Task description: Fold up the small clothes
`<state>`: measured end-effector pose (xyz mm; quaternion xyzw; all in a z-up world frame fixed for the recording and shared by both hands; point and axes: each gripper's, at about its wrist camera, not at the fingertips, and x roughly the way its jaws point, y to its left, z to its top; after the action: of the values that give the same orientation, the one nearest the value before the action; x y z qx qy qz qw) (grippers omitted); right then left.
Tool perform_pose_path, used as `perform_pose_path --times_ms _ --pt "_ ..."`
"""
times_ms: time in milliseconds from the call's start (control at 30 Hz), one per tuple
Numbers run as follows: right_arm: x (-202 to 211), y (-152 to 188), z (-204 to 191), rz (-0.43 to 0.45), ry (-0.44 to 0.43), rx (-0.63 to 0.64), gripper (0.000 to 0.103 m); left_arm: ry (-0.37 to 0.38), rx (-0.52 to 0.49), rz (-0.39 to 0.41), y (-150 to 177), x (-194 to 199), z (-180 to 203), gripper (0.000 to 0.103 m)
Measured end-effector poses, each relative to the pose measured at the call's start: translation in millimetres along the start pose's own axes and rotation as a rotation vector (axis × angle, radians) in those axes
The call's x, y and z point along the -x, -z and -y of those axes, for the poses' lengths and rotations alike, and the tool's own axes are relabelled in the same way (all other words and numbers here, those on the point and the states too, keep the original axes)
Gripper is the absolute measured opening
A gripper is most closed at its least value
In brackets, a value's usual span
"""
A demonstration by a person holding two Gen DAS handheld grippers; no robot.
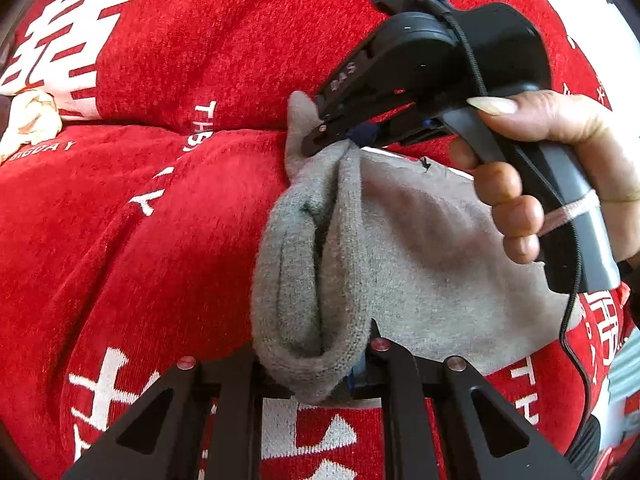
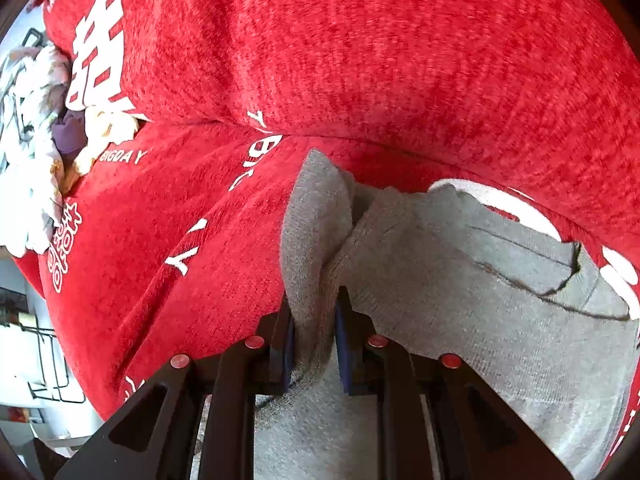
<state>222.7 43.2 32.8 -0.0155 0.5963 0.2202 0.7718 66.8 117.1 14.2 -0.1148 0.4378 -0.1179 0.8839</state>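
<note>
**Sock on the cushion, pinched at two edges**

The sock (image 1: 400, 240) lay on the seat cushion (image 1: 120, 220), just in front of the back cushion (image 1: 240, 40). The left gripper (image 1: 316, 364) pinched the sock's near edge; the right gripper (image 1: 340, 140), held in a hand (image 1: 560, 152), pinched its far edge. A heap of clothes (image 2: 36, 128) lay well to the left, at the cushions' end.

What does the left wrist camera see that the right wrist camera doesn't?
Only the left wrist view shows the person's hand holding the right gripper. Only the right wrist view shows a pile of pale clothes at the left and the sock's open cuff. Both show the gray sock pinched on the red blanket.
</note>
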Motion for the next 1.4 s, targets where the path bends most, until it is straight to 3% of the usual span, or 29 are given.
perform_pose_path --times_ms 300,867,1400 --pt "37.9 12.6 16.1 0.078 -0.045 -0.007 0.018 -0.098 -0.009 0.013 -6.2 11.1 28.2 0.016" --pt "109.6 41.3 77.0 0.198 -0.139 -0.06 0.018 -0.155 -0.08 -0.031 -10.5 25.9 106.9 0.016" --pt "154.2 87.9 173.3 0.306 -0.268 -0.092 0.018 -0.279 -0.294 -0.039 27.1 15.9 218.9 0.016"
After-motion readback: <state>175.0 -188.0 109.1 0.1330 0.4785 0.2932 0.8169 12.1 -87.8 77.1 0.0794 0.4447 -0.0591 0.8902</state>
